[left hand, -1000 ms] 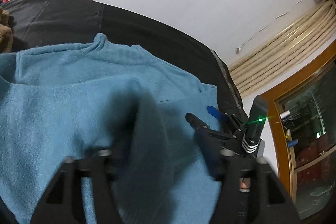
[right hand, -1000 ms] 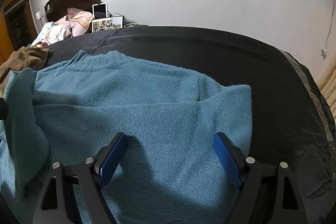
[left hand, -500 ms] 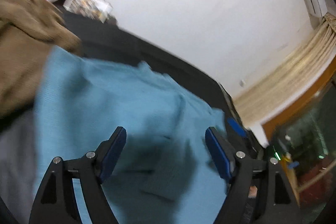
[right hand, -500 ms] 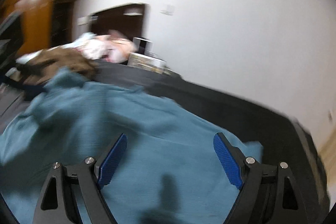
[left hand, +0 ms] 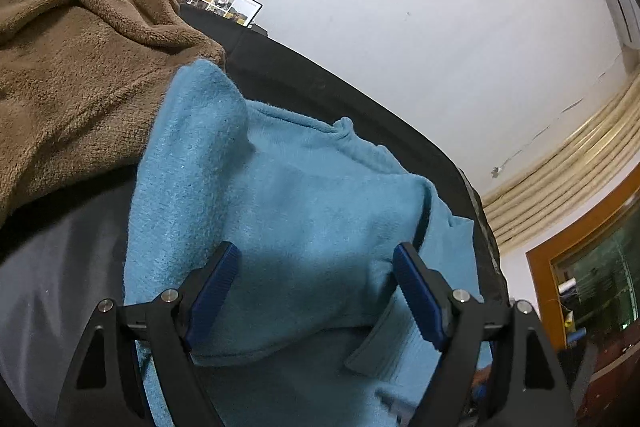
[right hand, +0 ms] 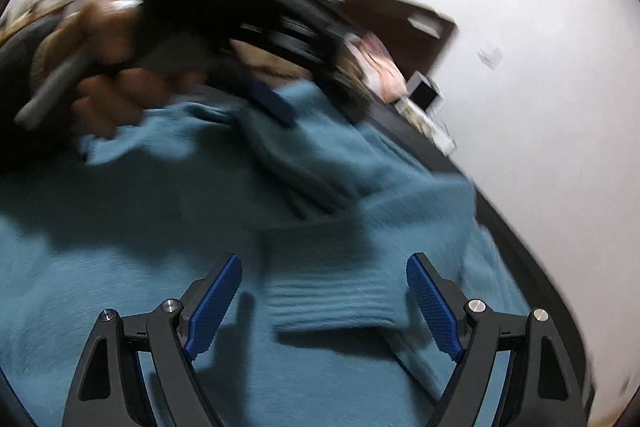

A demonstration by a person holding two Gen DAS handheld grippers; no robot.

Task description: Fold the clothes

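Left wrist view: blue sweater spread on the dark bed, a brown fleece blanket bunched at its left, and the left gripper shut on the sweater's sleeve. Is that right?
Not quite. In the left wrist view the left gripper is open: its blue-padded fingers stand wide apart over the sweater, holding nothing. The rest holds: the blue sweater lies on the dark bed, with the brown fleece blanket bunched at its left.

Left gripper [left hand: 312,291] fingers spread, empty; right gripper [right hand: 324,301] fingers spread, empty.
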